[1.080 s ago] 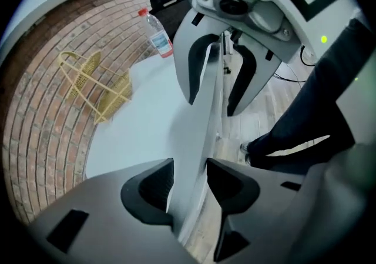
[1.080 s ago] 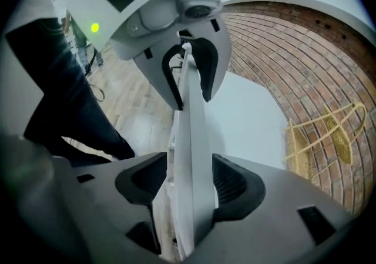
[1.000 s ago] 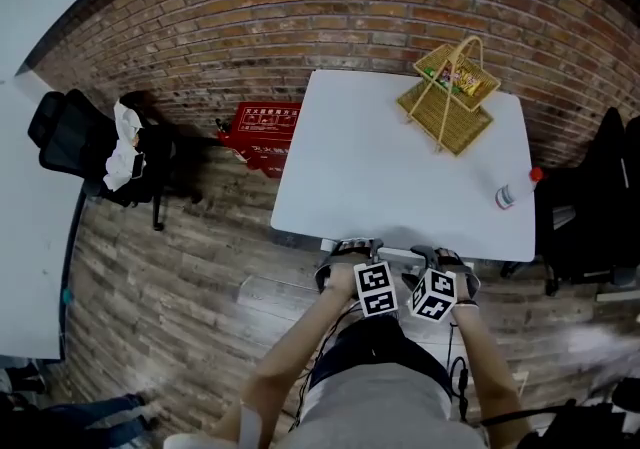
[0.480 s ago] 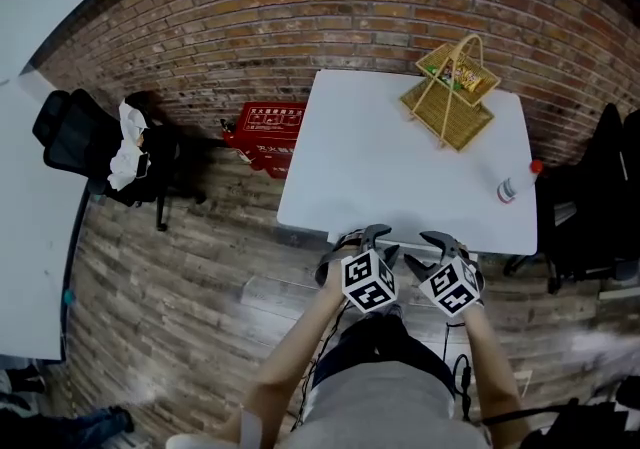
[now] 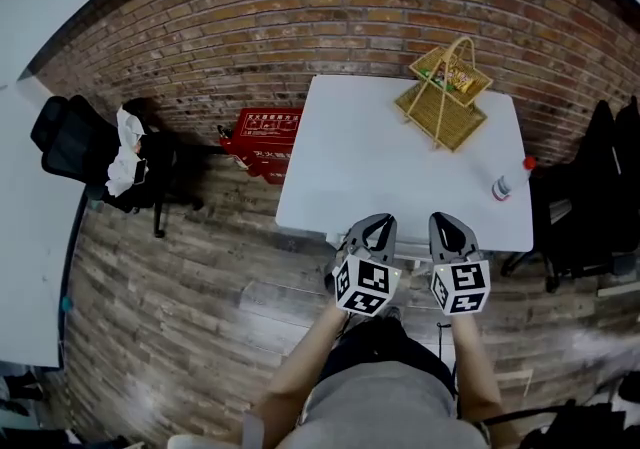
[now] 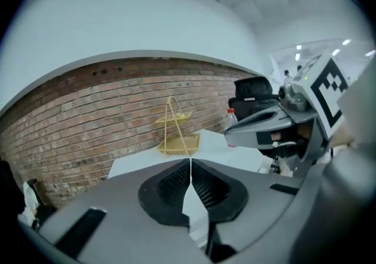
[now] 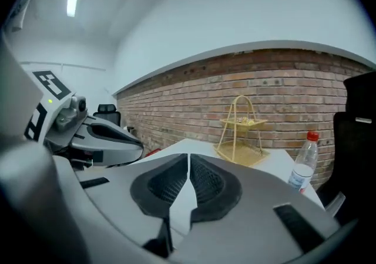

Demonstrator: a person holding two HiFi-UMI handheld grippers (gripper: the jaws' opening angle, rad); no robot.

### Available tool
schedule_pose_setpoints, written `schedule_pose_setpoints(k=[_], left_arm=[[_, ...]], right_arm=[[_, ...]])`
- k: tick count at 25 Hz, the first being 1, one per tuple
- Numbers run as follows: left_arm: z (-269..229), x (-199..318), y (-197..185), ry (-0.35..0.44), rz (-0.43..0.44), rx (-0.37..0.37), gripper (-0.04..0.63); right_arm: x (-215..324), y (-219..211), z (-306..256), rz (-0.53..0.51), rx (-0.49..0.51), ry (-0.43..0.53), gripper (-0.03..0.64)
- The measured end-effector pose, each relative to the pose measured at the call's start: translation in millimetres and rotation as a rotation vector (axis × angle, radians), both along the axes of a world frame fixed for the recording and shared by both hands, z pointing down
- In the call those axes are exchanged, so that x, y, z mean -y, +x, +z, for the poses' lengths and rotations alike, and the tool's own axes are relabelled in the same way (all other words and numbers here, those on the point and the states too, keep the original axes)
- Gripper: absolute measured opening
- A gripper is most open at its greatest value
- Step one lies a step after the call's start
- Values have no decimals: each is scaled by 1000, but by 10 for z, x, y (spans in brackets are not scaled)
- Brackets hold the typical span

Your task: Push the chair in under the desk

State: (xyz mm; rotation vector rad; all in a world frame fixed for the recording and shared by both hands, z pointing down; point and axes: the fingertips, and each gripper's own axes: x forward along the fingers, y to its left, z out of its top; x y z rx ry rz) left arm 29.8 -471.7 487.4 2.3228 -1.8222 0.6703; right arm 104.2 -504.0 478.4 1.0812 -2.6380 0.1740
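A white desk (image 5: 380,172) stands against the brick wall. One black office chair (image 5: 585,202) stands right of the desk, turned away from it; it also shows in the right gripper view as the chair (image 7: 358,133). A second black chair (image 5: 75,142), draped with white cloth, stands far to the left. My left gripper (image 5: 378,225) and right gripper (image 5: 447,224) hover side by side over the desk's near edge. Both are shut with nothing between the jaws, as seen at the left gripper (image 6: 190,166) and the right gripper (image 7: 188,163). Neither touches a chair.
A yellow wire basket (image 5: 445,87) stands on the desk's far right corner, and a water bottle (image 5: 505,182) with a red cap lies by the right edge. A red crate (image 5: 265,132) sits on the wooden floor left of the desk. Another white table (image 5: 25,237) fills the far left.
Both grippers' jaws have gone from wide open to shut. Both grippers have moved a little forward, over the desk's near edge, and now point straight ahead.
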Motion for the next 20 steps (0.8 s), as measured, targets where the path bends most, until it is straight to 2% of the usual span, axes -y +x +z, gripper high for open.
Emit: schedule_pose_setpoints(k=[4, 6, 13, 20], left_arm=[[-82, -12, -25, 29, -83, -192, 20], [-103, -30, -40, 38, -117, -238, 20], [-145, -73, -118, 69, -192, -240, 20], [-137, -76, -118, 64, -204, -245, 20]], right_arm=[[-33, 2, -111, 52, 49, 26, 25], [-57, 9, -127, 80, 62, 29, 23], [-115, 25, -163, 133, 81, 27, 14], [-141, 13, -169, 124, 80, 33, 14]])
